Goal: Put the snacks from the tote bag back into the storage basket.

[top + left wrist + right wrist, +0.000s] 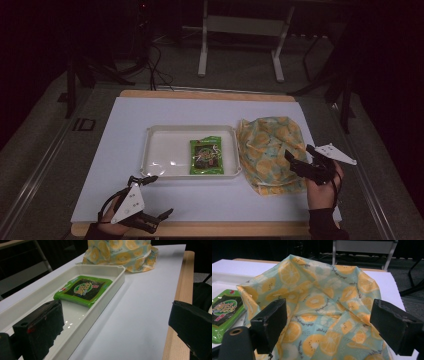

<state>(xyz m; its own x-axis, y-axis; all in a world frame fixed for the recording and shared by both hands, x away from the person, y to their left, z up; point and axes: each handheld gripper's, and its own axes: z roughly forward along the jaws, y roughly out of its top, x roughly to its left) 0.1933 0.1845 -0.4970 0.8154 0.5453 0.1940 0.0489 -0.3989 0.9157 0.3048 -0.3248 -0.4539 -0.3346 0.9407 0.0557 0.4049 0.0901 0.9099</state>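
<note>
At the front left corner of the desk, the person's left gripper, black with a grey three-cornered plate on top, rests over the white sheet that covers the wooden desk, its two blocky jaws spread wide and holding nothing; one jaw tip lies just beside the front rim of the shallow white plastic tray. The tray is rectangular with rounded corners and a glossy floor that catches light, and it sits near the middle of the desk. Inside its right half lies a flat green foil snack packet with a dark printed panel, close to the right wall. Just beside the tray's right wall, toward the right edge of the desk, lies a crumpled, soft cloth bag printed with orange citrus slices on pale blue-green. The right gripper hangs at the bag's front right part, its jaws apart over the cloth, one to each side of a fold.
</note>
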